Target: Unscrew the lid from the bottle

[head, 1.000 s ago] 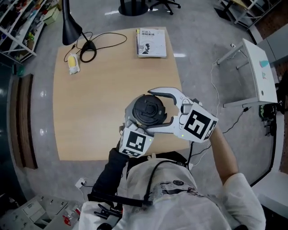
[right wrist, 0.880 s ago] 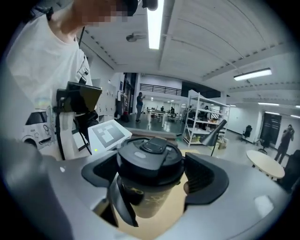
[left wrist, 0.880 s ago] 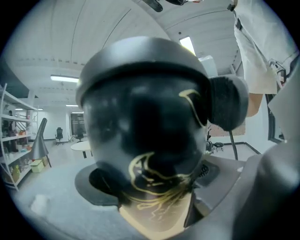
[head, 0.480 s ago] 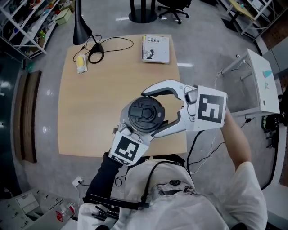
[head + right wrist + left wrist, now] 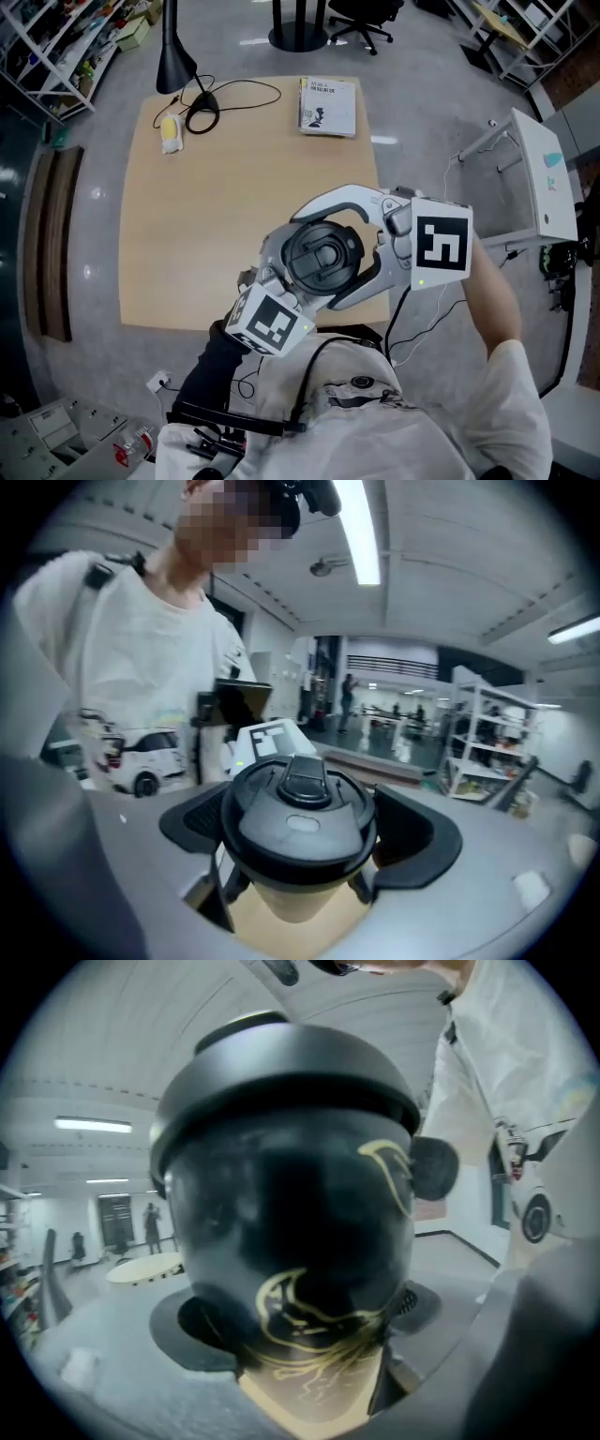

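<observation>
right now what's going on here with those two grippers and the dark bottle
A person holds a gripper in each hand above a light wooden table. The left gripper is clamped on the body of a dark round bottle with a gold pattern and holds it up off the table. The right gripper stands around the bottle's black plastic lid, and its jaws are opening. The lid sits on the bottle and is not yet off.

**Bright room, warped close-ups**

Head view: bright and sharp, with white glare patches on the floor (image 5: 384,139) near the top. Both gripper views curve hard toward black corners. A ceiling light strip (image 5: 361,536) blazes upper centre, and the close bottle (image 5: 291,1232) looks dark and soft.
</observation>
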